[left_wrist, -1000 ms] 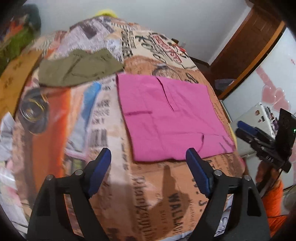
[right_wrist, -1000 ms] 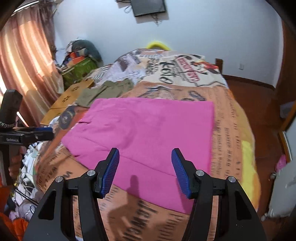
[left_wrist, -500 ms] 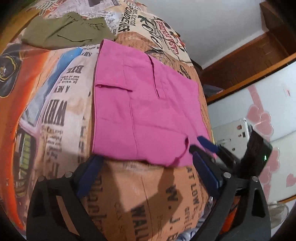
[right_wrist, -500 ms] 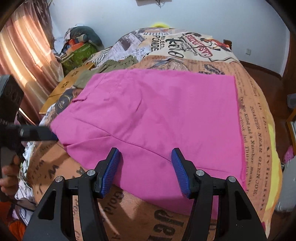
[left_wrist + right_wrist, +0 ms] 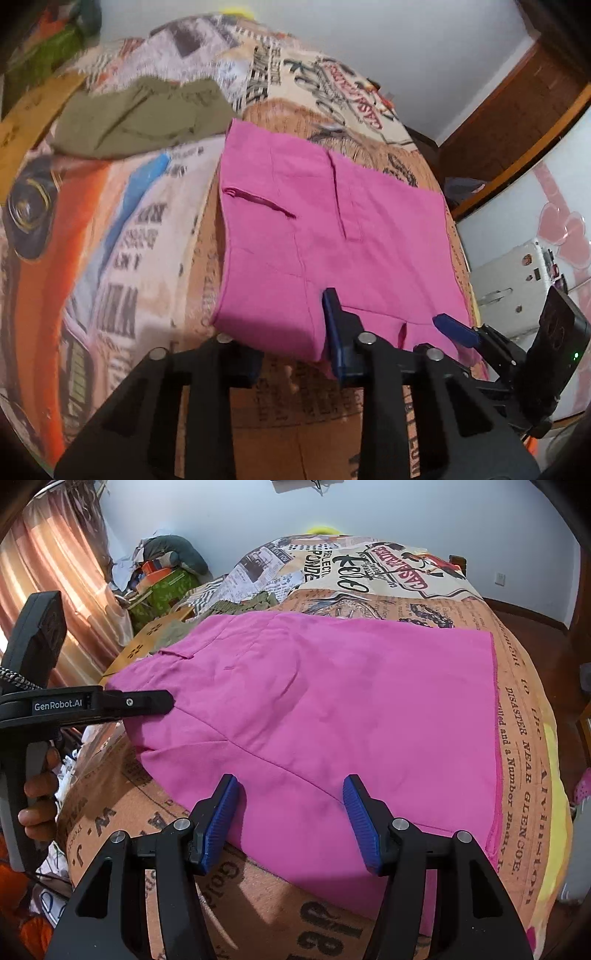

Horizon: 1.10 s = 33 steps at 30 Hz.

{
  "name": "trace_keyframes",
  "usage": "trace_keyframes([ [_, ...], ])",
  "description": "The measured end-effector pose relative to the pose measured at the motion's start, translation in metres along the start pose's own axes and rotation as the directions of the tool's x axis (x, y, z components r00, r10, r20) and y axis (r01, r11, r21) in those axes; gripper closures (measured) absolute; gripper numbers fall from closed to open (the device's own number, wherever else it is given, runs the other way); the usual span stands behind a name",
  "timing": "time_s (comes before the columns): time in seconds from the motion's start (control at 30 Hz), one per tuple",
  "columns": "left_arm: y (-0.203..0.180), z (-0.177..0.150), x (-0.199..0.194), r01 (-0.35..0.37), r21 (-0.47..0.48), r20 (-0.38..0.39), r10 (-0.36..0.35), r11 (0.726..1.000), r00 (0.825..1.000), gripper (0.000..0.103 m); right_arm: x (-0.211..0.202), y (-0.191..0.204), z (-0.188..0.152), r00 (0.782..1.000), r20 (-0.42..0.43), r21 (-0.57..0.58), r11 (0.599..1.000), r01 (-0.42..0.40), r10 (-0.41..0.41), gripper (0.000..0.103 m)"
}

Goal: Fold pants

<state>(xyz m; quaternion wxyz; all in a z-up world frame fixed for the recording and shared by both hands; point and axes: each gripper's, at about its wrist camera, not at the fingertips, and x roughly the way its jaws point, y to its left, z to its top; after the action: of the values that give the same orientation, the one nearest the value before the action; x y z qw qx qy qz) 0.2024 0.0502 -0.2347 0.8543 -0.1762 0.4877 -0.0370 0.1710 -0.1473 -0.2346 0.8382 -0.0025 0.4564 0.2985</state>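
Observation:
Pink pants (image 5: 314,236) lie flat and folded over on the printed bedspread; they also fill the right wrist view (image 5: 332,709). My left gripper (image 5: 291,347) is at their near edge; one blue finger (image 5: 334,328) rests on the cloth and the other is hidden under the hem, jaws narrowed around the edge. From the right wrist view the left gripper (image 5: 162,701) reaches the pants' left corner. My right gripper (image 5: 291,823) is open, its blue pads just above the pants' near edge, holding nothing. It shows at the right of the left wrist view (image 5: 454,328).
Olive green pants (image 5: 140,118) lie folded at the far left of the bed (image 5: 524,738). A cardboard box (image 5: 144,646) and piled clutter (image 5: 166,565) stand beyond the bed's left side. A curtain (image 5: 62,590) hangs left. A white cabinet (image 5: 517,280) stands right.
My left gripper moved forward onto the pants' near edge and its jaws closed in on the hem. My right gripper moved closer to the near edge and stayed open.

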Motion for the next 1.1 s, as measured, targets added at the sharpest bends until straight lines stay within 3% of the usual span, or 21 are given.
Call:
trace_keyframes([
  [0.13,0.003,0.001,-0.023,-0.069,0.032,0.104,0.066,0.997,0.992,0.082,0.002,0.004,0.005,1.0,-0.01,-0.003,1.0,0.003,-0.003,0.048],
  [0.23,0.011,0.001,-0.045,-0.161,0.042,0.189,0.15,0.986,0.97,0.085,0.008,0.015,0.013,1.0,-0.026,-0.031,1.0,-0.001,0.0,0.048],
  [0.37,0.028,-0.003,-0.067,-0.199,0.041,0.231,0.185,0.979,0.955,0.085,0.018,0.039,0.022,0.998,-0.046,-0.1,0.994,-0.037,0.032,0.048],
  [0.57,0.041,-0.017,-0.09,-0.315,0.059,0.299,0.285,0.947,0.911,0.085,0.03,0.069,0.031,0.995,-0.081,-0.187,0.98,-0.071,0.057,0.048],
  [0.67,0.037,-0.021,-0.092,-0.362,0.101,0.326,0.313,0.927,0.892,0.085,0.028,0.07,0.036,0.993,-0.084,-0.173,0.98,-0.099,0.086,0.048],
  [0.9,-0.007,-0.018,-0.102,-0.403,0.231,0.44,0.274,0.886,0.855,0.086,0.005,0.059,0.034,0.999,-0.003,-0.132,0.99,-0.038,0.038,0.048],
  [1.1,-0.054,-0.012,-0.103,-0.377,0.349,0.478,0.183,0.858,0.859,0.086,-0.015,0.023,0.015,0.999,0.019,-0.048,0.998,0.035,-0.034,0.048],
])
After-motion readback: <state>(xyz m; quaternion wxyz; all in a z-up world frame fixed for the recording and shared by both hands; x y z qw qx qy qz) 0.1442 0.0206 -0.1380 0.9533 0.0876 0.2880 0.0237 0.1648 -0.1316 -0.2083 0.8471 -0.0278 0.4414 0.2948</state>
